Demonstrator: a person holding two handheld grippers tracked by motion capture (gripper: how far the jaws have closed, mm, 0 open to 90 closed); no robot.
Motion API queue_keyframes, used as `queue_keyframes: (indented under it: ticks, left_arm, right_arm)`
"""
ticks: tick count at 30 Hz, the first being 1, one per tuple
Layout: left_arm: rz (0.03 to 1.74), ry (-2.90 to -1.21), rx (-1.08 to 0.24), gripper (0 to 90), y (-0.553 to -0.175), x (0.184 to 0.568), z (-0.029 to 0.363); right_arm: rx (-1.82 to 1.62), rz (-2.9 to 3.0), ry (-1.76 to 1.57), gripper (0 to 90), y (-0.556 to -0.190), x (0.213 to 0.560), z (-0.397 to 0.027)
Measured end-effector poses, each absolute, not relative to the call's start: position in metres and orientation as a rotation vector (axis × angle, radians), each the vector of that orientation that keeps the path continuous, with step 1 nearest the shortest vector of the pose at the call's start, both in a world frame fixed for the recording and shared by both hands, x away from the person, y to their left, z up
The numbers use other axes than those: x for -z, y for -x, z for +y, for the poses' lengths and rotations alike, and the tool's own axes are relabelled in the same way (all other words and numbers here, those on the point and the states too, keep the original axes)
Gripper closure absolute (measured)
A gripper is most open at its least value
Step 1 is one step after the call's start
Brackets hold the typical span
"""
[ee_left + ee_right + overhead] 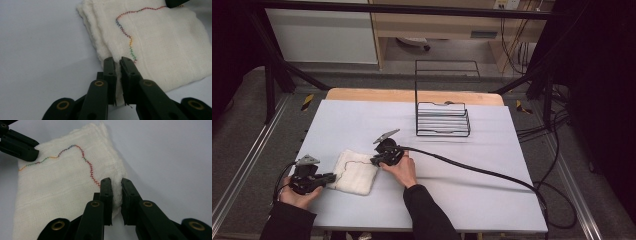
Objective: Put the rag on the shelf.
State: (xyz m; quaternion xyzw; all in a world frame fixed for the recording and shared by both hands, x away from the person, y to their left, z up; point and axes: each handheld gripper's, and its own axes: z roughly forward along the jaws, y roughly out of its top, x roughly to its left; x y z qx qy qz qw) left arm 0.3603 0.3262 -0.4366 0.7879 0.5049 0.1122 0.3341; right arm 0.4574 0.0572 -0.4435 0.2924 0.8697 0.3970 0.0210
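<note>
The folded white cloth (pixel 356 171) lies at lower left of centre in the high view, flat on the pale table cover (pixel 462 200), between the two hands. The left gripper (pixel 331 177) is clamped on the cloth's left edge; the right gripper (pixel 375 161) is clamped on its upper right corner. Both holds appear set — the work seems to stand at the point of grasp, with the lift, unfolding or carrying not yet begun, since the cloth lies flat. The wire rack (pixel 443 120) at upper centre stands apart and untouched.

The left gripper view shows what the high view cannot: the left gripper (pixel 117 60) has its jaws nearly pressed together on a thin fold of cloth (pixel 160 50), and a multicoloured stitched line (pixel 126 33) crosses the fabric. The right gripper view shows the right gripper (pixel 113 181) pinching a thicker bunched corner of the cloth (pixel 55 187) — several layers show at the far edge. The high view alone gives the rack and both forearms.
</note>
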Motion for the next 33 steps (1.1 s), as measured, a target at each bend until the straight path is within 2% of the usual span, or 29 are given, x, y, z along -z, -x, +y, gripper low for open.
queue_keyframes:
  ticks: [11, 28, 30, 32, 33]
  left_arm:
    - [1.283, -2.057, -0.289, 82.9, -0.379, 0.433, 0.307]
    - [1.165, -2.114, -0.303, 82.7, -0.427, 0.433, 0.226]
    - [1.165, -2.116, -0.313, 81.5, -0.428, 0.434, 0.221]
    - [1.165, -2.104, -0.328, 74.9, -0.426, 0.432, 0.221]
    - [1.168, -2.102, -0.343, 74.9, -0.424, 0.429, 0.222]
  right_arm:
    - [-1.212, 2.663, -0.969, 82.1, -0.427, 0.425, 0.020]
    - [-1.205, 2.508, -1.189, 81.8, -0.378, 0.435, -0.045]
    - [-1.213, 2.506, -1.206, 81.7, -0.375, 0.440, -0.048]
    - [-1.216, 2.504, -1.217, 81.3, -0.374, 0.445, -0.051]
    - [-1.216, 2.504, -1.217, 81.3, -0.374, 0.445, -0.051]
